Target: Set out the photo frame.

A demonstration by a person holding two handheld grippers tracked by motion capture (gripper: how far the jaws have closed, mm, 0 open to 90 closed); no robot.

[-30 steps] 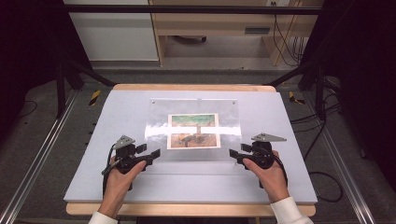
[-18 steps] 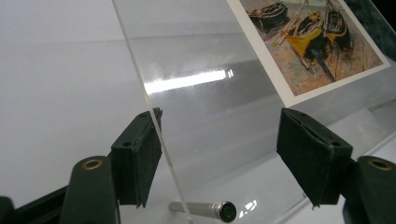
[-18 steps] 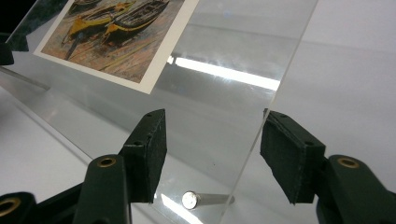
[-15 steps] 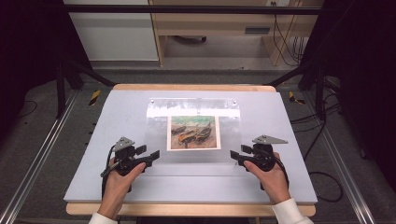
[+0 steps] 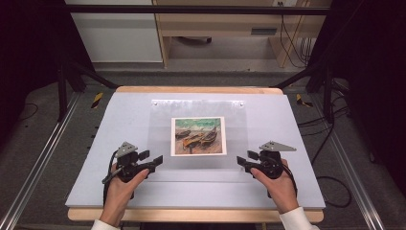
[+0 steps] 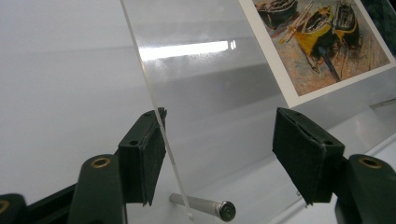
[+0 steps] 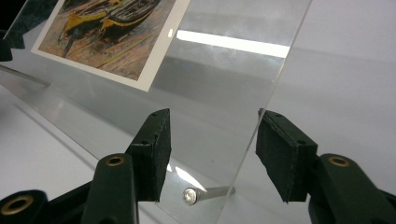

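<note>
The left gripper is held in the person's left hand at the left lower corner of a clear acrylic frame that stands tilted on the pale table. Its jaws have just been closing, yet a wide gap is kept between them. In the left gripper view the frame's thin left edge is seen running down just in front of the left pad, touching it or very nearly so, while the right pad is kept well apart from it. No pressure from both pads is seen, so the frame is not gripped. A small metal standoff pin is seen low between the jaws.

Beyond and between the two grippers, a print of beached boats is seen behind the clear sheet.

The right gripper is held in the right hand at the frame's right lower corner. Its jaws have also just been closing and are not yet shut. In the right gripper view the frame's right edge is seen passing between the pads, just beside the right pad, with the left pad clear of it. Another metal pin is seen between the jaws.
</note>
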